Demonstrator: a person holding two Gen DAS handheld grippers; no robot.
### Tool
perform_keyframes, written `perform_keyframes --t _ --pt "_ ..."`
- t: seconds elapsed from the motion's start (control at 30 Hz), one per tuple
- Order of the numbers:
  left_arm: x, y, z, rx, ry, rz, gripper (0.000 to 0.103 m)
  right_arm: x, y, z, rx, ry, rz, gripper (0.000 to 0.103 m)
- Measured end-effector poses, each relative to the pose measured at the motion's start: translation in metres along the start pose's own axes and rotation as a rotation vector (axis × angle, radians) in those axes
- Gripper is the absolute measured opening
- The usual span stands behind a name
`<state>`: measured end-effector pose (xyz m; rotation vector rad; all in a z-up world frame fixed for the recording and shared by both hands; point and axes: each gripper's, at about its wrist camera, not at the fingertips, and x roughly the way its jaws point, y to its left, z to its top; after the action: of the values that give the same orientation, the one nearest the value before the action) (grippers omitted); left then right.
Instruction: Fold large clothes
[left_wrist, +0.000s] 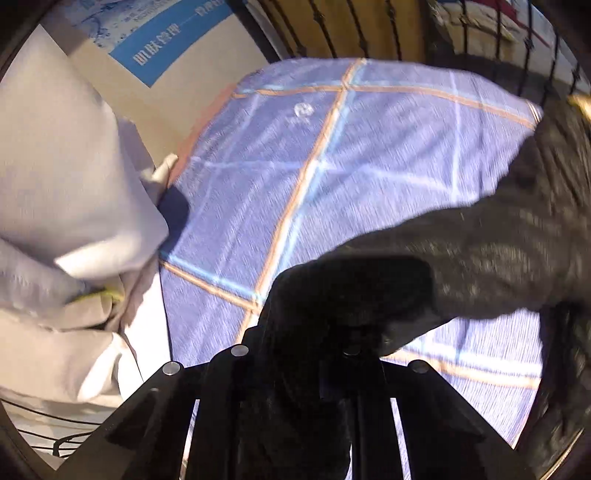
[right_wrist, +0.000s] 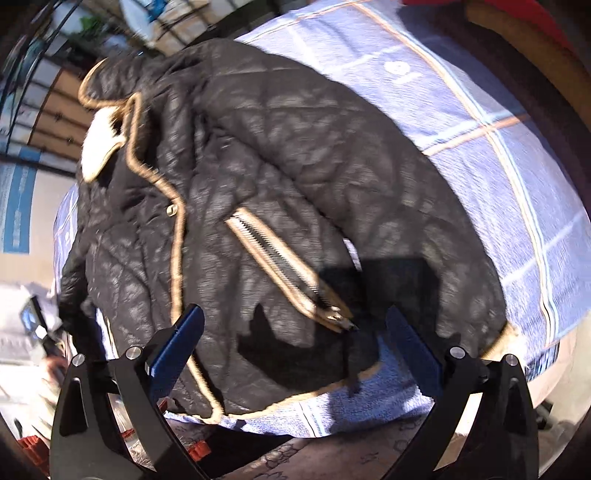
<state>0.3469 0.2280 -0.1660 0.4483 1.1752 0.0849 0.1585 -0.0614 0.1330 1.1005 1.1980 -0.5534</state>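
Right wrist: black quilted jacket (right_wrist: 295, 177), tan-trimmed, spread flat.

Black quilted jacket (right_wrist: 295, 177): soft padded cloth with a faint sheen, tan fabric piping and a metal-toothed zip (right_wrist: 291, 273). Blue checked cover (left_wrist: 332, 166): matt woven cloth with a ribbed texture. Right gripper (right_wrist: 295, 350): matt black plastic arms, blue pads, shiny metal rivets. Cardboard box (left_wrist: 177, 92): plain matt paperboard.

blue plaid sheet (left_wrist: 369, 177), cardboard box (left_wrist: 177, 92)
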Motion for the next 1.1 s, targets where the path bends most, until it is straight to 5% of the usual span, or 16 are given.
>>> perform_keyframes --t 0.1,0.2,0.3,0.33,0.37,0.53,0.7,0.8,0.87,1.03,1.1 --pt "-0.01 -0.006 0.052 0.04 -0.066 0.054 0.017 -0.012 -0.013 -0.004 0.02 -0.028 -0.018 0.097" --pt "-0.015 -0.039 0.071 0.105 -0.072 0.115 0.031 -0.017 -0.025 -0.01 0.046 -0.04 -0.026 0.097" --pt "-0.027 -0.057 0.059 0.073 -0.095 0.07 0.065 -0.021 -0.043 -0.016 0.092 -0.051 -0.037 0.097" --pt "-0.033 -0.06 0.051 0.065 -0.11 0.03 0.084 -0.023 -0.048 -0.017 0.105 -0.059 -0.047 0.097" --pt "-0.04 -0.061 0.04 0.066 -0.14 -0.004 0.09 -0.026 -0.056 -0.016 0.113 -0.075 -0.068 0.097" --pt "-0.074 -0.058 -0.018 0.095 -0.191 -0.1 0.097 -0.038 -0.086 -0.007 0.1 -0.124 -0.181 0.097" --pt "-0.082 -0.043 -0.066 0.033 -0.115 -0.177 0.097 -0.016 -0.084 -0.007 -0.065 -0.039 -0.211 0.097" --pt "-0.087 -0.052 -0.095 0.038 -0.079 -0.176 0.097 0.015 -0.073 -0.016 -0.17 0.032 -0.31 0.096" --pt "-0.088 -0.061 -0.113 0.037 -0.043 -0.207 0.097 0.037 -0.072 -0.024 -0.221 0.079 -0.408 0.09" --pt "-0.099 -0.099 -0.144 0.094 -0.001 -0.274 0.097 0.041 -0.077 -0.026 -0.316 0.044 -0.489 0.023" --pt "-0.108 -0.113 -0.147 0.125 -0.021 -0.29 0.097 0.017 -0.08 -0.013 -0.316 -0.036 -0.559 0.015"
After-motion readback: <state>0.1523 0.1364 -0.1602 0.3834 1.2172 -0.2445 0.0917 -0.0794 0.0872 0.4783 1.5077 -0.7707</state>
